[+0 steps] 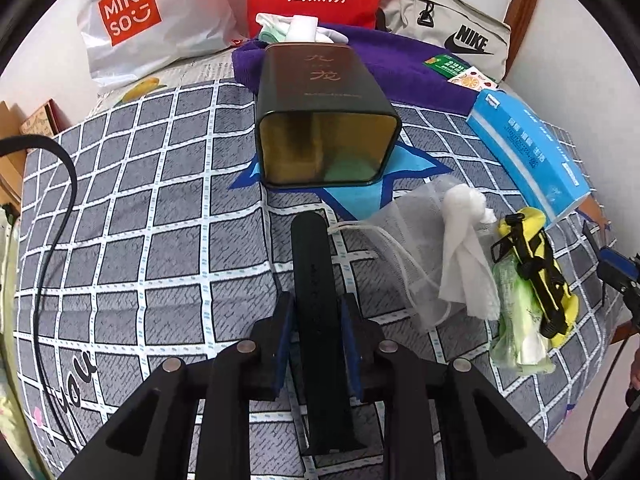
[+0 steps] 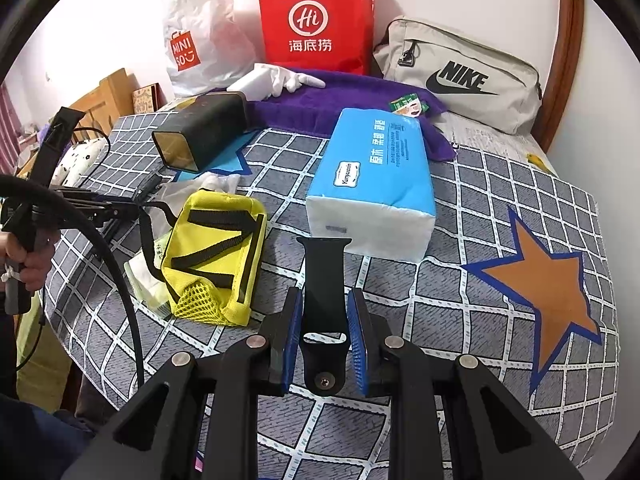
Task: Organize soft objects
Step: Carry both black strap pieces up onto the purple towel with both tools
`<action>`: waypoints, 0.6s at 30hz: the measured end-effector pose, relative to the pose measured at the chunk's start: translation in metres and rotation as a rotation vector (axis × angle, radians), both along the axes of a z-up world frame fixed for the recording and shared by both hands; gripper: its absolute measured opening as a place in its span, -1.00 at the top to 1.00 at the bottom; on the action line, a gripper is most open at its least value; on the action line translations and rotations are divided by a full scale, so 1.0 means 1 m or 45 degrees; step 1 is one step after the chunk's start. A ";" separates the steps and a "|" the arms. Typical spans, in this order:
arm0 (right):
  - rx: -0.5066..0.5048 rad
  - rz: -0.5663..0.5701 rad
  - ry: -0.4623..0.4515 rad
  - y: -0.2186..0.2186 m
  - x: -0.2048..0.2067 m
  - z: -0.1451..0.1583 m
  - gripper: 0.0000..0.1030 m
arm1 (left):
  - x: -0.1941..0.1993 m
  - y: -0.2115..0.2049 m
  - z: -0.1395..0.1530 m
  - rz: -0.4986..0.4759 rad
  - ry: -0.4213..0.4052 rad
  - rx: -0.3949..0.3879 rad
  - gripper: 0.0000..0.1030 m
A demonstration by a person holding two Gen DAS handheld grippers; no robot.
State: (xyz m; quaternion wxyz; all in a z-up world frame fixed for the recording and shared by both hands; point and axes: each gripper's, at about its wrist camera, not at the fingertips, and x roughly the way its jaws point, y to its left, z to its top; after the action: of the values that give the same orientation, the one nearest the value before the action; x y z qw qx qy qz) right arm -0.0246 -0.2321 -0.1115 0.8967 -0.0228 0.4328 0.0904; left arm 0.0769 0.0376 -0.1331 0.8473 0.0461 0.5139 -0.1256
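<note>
Item 1: left gripper (image 1: 318,312), blue pads closed on a black strap piece (image 1: 316,280) that runs forward between the fingers, its tip short of the tin. Item 2: right gripper (image 2: 326,312), blue pads closed on a second black strap piece (image 2: 324,276) with a slot and a screw at its near end. Item 3: dark square tin (image 1: 320,120), lying on its side on the checked bedspread (image 1: 140,220), open mouth toward the left gripper, gold inside. Item 4: yellow mesh pouch (image 2: 216,256) with black webbing, lying beside a clear packet of green-and-white contents (image 1: 516,320), left of the right gripper. Item 5: white crumpled tissue (image 1: 464,248) on a sheer drawstring bag (image 1: 408,232), between tin and pouch. Item 6: blue tissue pack (image 2: 376,184), flat on the bedspread, just ahead of the right gripper. Item 7: purple towel (image 2: 344,100) behind the tin, with a white glove (image 2: 288,80) and small printed sachets (image 2: 408,104) on it. Item 8: along the wall, a white Miniso bag (image 1: 132,20), a red paper bag (image 2: 316,24) and a grey Nike bag (image 2: 460,76). Item 9: a hand (image 2: 32,264) at the left edge of the right view, around the other gripper's handle.
</note>
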 end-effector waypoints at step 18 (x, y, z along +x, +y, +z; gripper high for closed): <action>0.042 0.035 -0.049 0.004 0.005 0.024 0.55 | -0.011 0.002 0.062 -0.037 -0.130 -0.074 0.62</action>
State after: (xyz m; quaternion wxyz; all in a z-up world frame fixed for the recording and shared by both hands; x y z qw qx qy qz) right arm -0.0198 -0.2283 -0.0875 0.9037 -0.0156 0.4136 0.1096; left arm 0.0658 0.0393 -0.0716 0.8716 0.0355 0.4653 -0.1501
